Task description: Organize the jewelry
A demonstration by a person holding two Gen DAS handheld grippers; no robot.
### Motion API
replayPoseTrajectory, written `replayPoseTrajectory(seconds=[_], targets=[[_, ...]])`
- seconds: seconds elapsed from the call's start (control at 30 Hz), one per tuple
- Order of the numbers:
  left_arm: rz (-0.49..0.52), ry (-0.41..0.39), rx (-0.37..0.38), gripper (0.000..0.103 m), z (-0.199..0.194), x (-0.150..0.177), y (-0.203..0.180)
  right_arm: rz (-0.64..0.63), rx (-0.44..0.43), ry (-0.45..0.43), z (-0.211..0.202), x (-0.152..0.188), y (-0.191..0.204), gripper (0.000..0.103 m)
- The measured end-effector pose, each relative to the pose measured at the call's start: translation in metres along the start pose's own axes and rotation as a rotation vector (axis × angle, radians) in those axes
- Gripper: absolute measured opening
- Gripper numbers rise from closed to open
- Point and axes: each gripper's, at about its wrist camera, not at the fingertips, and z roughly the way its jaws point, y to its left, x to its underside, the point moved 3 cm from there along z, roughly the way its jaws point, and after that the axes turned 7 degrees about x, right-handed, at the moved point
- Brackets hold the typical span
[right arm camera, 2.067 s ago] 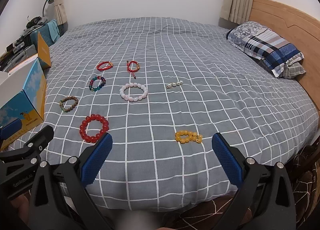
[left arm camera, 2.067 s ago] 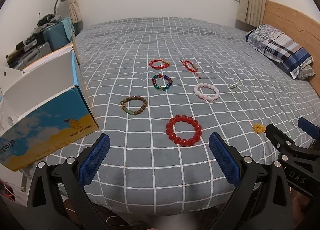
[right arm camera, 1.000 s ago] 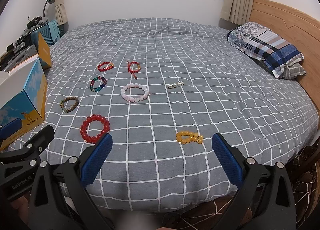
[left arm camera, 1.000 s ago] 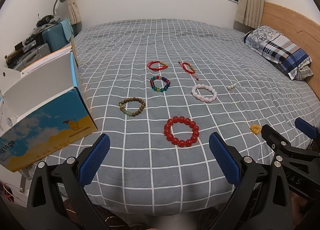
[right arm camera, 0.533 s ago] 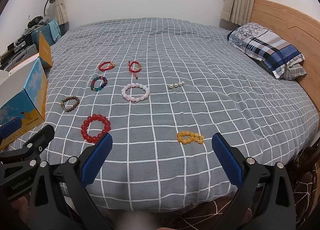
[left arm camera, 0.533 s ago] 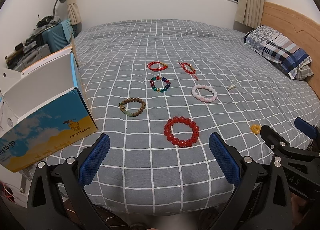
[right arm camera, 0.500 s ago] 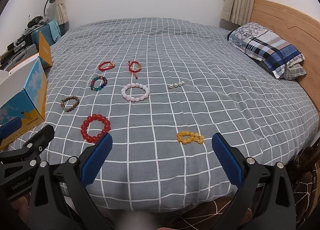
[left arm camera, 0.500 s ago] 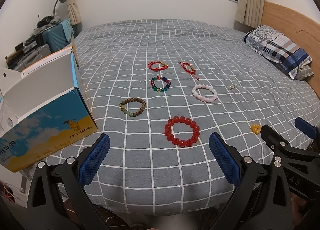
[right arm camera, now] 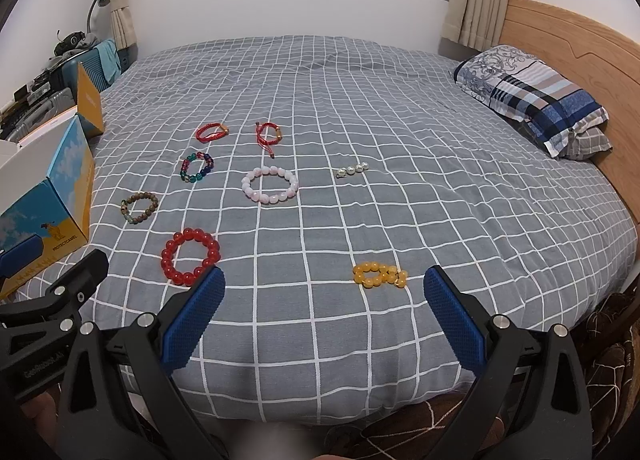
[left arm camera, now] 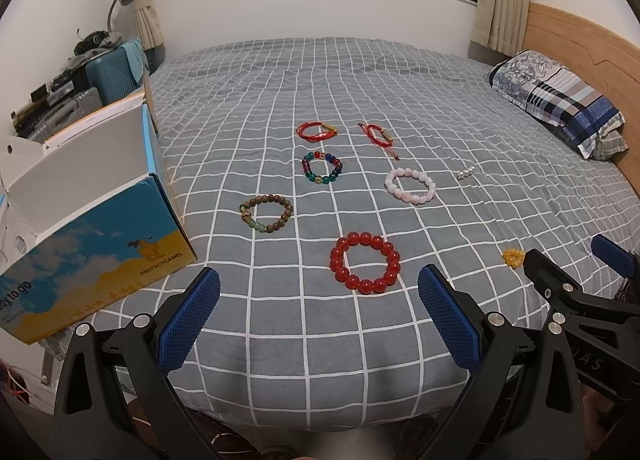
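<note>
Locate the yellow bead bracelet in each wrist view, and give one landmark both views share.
Left wrist view: the yellow bead bracelet lies at the right, partly hidden behind the right gripper's finger.
Right wrist view: it lies in full sight at lower centre, ahead of the open right gripper.
Shared landmark: the big red bead bracelet, to its left in both views.

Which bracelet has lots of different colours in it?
The rainbow bracelet, with green, blue, purple and red glass beads. It lies just in front of the red cord bracelet; the other beaded ones are mostly a single colour.
</note>
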Motion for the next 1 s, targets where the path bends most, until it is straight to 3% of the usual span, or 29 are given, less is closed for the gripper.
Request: replayPoseTrajectory(seconds=[0.43, 1.0], targets=[[0.004, -0.013, -0.014, 0.097, -0.005, -0.005, 0.001, 0.006, 0.007, -0.002, -0.001, -0.003, -0.005, 0.096], [-0.007, -0.069, -0.038, 0.097, -0.021, -0.080, 0.014, 0.041, 0.068, -0.051, -0.016, -0.074, -0.033, 0.096]])
